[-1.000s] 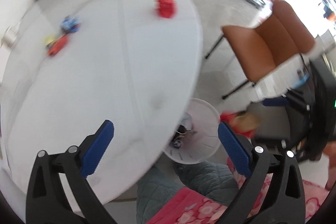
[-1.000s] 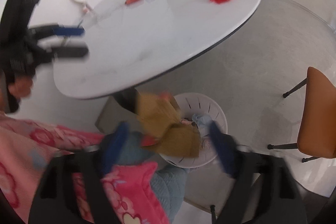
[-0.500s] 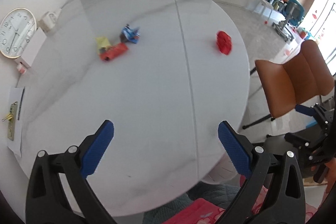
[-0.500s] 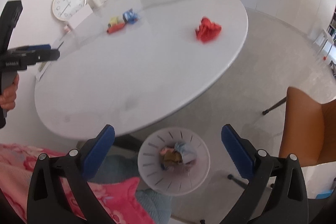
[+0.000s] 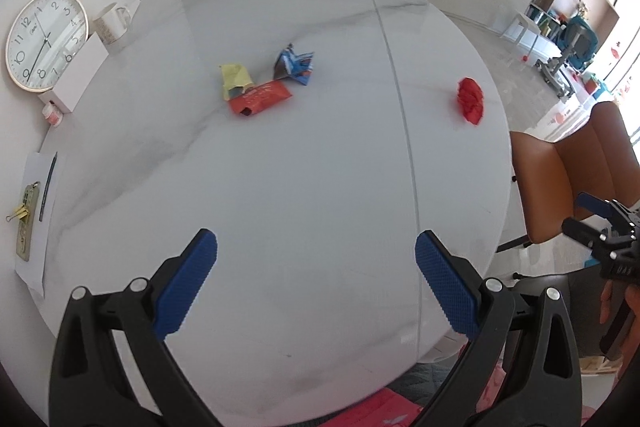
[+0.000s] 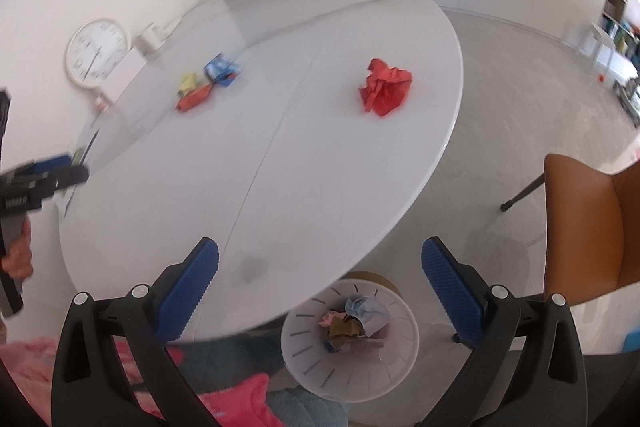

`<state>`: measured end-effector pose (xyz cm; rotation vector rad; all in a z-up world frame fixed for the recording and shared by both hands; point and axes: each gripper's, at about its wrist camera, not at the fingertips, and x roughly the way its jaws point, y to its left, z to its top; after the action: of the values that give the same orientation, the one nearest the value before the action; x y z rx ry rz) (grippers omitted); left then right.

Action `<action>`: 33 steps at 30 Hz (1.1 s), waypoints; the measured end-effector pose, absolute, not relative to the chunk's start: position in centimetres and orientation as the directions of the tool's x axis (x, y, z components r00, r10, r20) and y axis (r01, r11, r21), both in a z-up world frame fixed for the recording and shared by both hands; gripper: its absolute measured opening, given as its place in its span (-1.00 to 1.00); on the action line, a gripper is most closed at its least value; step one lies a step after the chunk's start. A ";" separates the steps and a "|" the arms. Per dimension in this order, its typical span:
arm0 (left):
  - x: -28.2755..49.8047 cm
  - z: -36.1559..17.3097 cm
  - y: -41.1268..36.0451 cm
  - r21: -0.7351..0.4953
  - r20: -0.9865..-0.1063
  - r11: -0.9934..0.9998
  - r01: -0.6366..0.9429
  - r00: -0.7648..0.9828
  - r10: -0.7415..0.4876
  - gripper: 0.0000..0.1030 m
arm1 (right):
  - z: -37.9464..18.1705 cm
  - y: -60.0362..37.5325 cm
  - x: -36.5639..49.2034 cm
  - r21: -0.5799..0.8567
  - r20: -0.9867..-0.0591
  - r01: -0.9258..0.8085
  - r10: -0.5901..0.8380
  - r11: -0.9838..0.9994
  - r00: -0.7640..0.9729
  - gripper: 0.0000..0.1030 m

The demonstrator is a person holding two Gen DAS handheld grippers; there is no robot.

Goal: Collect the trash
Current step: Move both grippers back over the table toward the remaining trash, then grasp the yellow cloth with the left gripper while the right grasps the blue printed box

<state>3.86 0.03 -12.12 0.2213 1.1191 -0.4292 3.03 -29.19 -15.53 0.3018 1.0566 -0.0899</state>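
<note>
Right gripper (image 6: 320,283) jaws just opened wide, empty; brown wrapper gone from between them, now in bin (image 6: 304,359) below. Left gripper (image 5: 316,275) open, empty. Red crumpled paper (image 6: 386,91), wrappers (image 5: 260,87) ahead remain.

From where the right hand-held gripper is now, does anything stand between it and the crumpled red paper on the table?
Nothing visible does. The right hand-held gripper is open and empty, and only bare white table lies between it and the crumpled red paper.
</note>
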 end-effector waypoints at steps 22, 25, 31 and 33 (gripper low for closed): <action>22.2 -17.1 2.5 -0.069 -0.891 0.912 0.405 0.386 -0.239 0.85 | -17.8 -19.5 26.1 0.159 -0.864 0.000 0.139 0.987 0.484 0.96; 24.8 -18.5 2.5 -0.092 -0.898 0.915 0.392 0.364 -0.246 0.78 | -18.4 -19.2 28.6 0.152 -0.867 -0.020 0.143 0.988 0.477 0.96; 29.6 -21.7 1.3 -0.160 -0.918 0.925 0.345 0.292 -0.268 0.57 | -20.0 -18.9 31.7 0.142 -0.873 -0.105 0.175 0.984 0.455 0.96; 30.5 -22.5 0.8 -0.179 -0.921 0.926 0.333 0.275 -0.277 0.53 | -20.6 -18.5 32.8 0.130 -0.875 -0.176 0.197 0.976 0.443 0.96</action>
<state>30.52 0.83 -22.47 0.0531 1.2261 -0.4099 32.76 -18.55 -20.63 0.0214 1.0875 0.2309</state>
